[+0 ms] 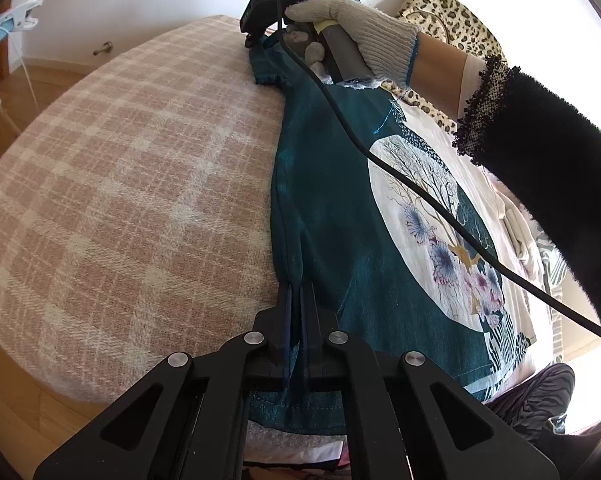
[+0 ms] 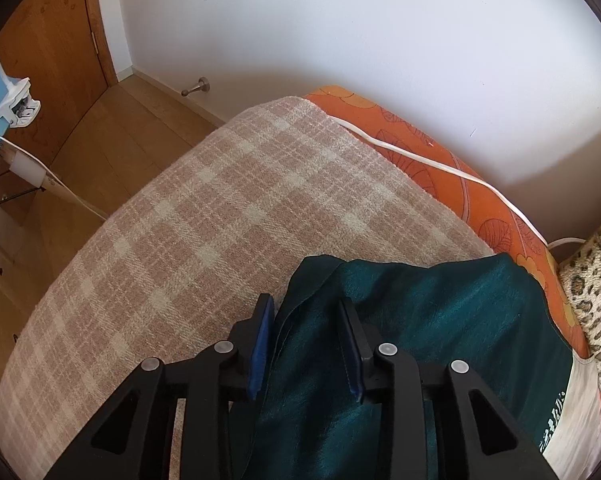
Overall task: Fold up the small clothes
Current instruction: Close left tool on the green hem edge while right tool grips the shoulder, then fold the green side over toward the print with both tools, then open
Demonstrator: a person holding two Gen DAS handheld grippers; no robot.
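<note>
A teal garment (image 1: 332, 216) with a round white floral print lies along a pink plaid blanket (image 1: 132, 184). My left gripper (image 1: 298, 292) is shut on the folded near edge of the garment. My right gripper (image 1: 256, 40), held by a gloved hand, is at the garment's far end. In the right wrist view my right gripper (image 2: 306, 312) is open, its blue-padded fingers (image 2: 262, 336) standing either side of a teal fold (image 2: 420, 320) without pinching it.
An orange floral sheet (image 2: 480, 200) with a white cable (image 2: 420, 156) runs along the wall. A leopard-print cloth (image 2: 596, 280) lies at the right. Wooden floor (image 2: 100, 152), a door and a clipped stand are at the left. The gripper's black cable (image 1: 420, 196) crosses the garment.
</note>
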